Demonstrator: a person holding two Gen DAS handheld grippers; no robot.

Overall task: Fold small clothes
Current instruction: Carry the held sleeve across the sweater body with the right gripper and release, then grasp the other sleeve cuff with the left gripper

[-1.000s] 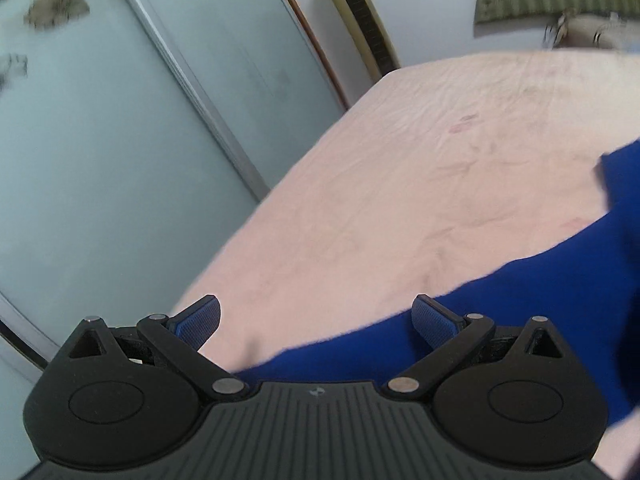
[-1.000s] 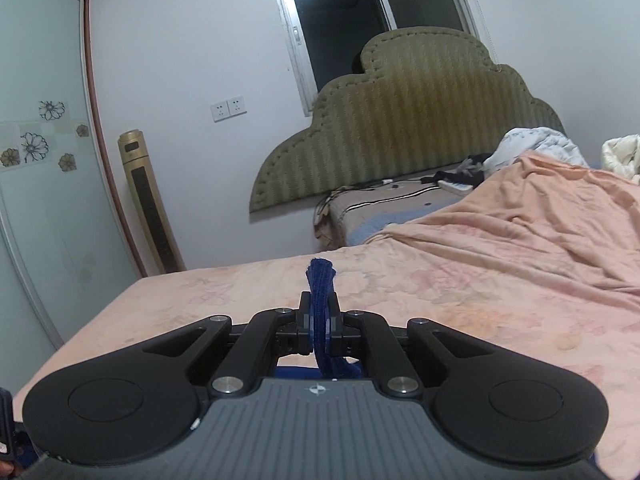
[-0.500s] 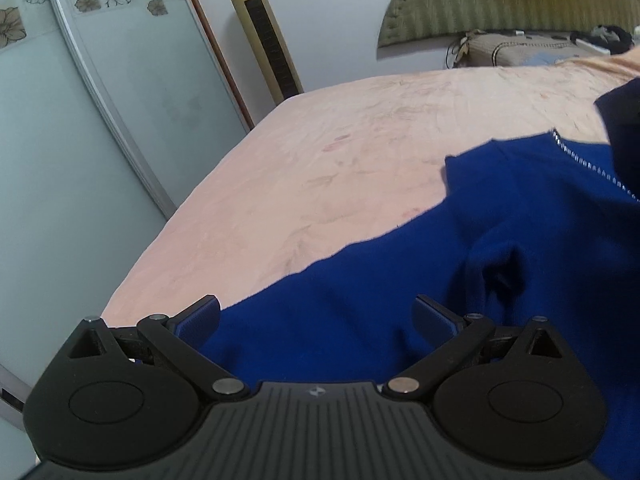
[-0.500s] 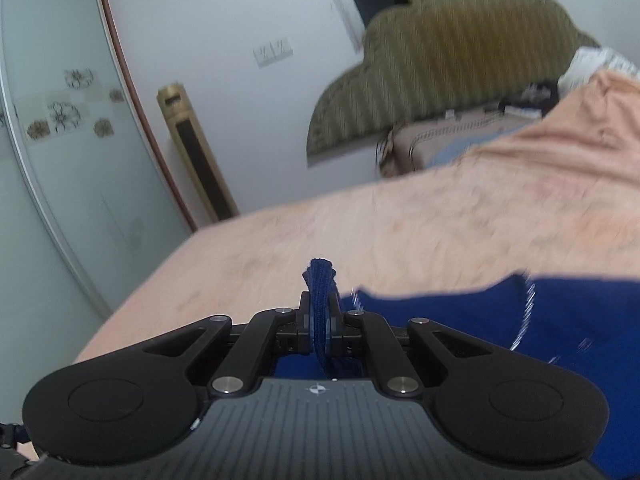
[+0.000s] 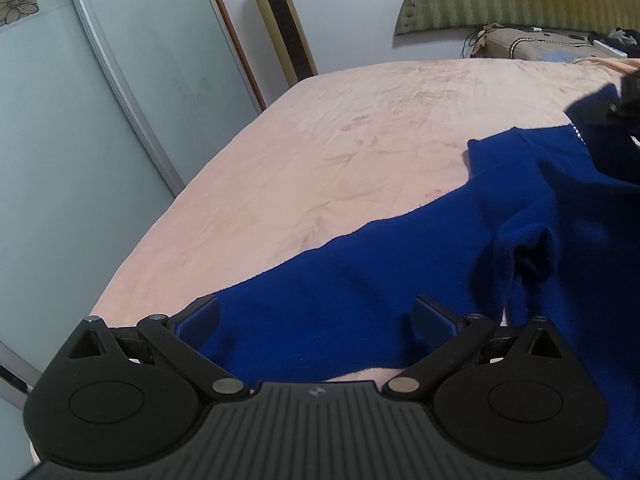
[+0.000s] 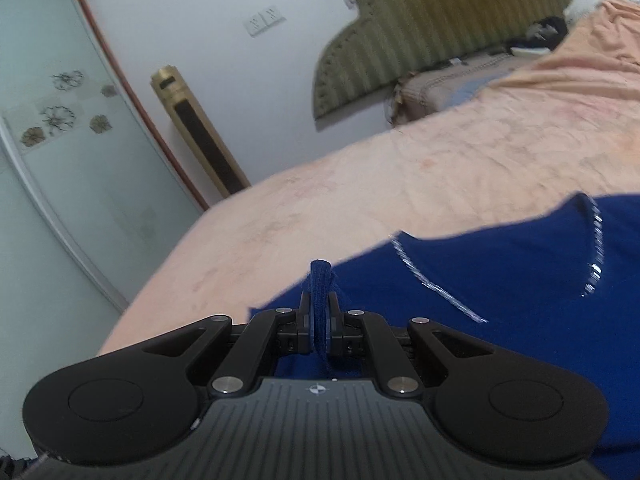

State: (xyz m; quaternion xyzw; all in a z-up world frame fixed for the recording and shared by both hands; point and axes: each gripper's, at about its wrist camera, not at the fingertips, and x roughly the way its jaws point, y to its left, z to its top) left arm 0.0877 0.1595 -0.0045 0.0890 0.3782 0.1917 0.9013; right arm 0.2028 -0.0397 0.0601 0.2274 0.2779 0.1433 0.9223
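A dark blue garment (image 5: 400,276) with a silver trim line (image 6: 432,284) lies spread on the pink bedspread (image 5: 360,140). My left gripper (image 5: 316,316) stands open low over the garment's near edge, its blue-padded fingers apart with cloth lying under them and nothing pinched. My right gripper (image 6: 319,312) is shut on a bunched fold of the blue garment (image 6: 520,280), which sticks up between its pads. In the left wrist view, part of the right gripper (image 5: 628,100) shows at the right edge, holding up a flap of the cloth.
The bed's left edge (image 5: 132,248) runs along a frosted sliding wardrobe door (image 5: 80,120). A gold tower fan (image 5: 280,20) stands in the corner. An olive headboard (image 6: 420,28), a pillow (image 6: 448,84) and a heaped peach blanket (image 6: 592,40) fill the far end.
The right gripper has come down and tilted, carrying its fold over the garment. The left view has swung from the wardrobe toward the bed, with more blue cloth now under its fingers.
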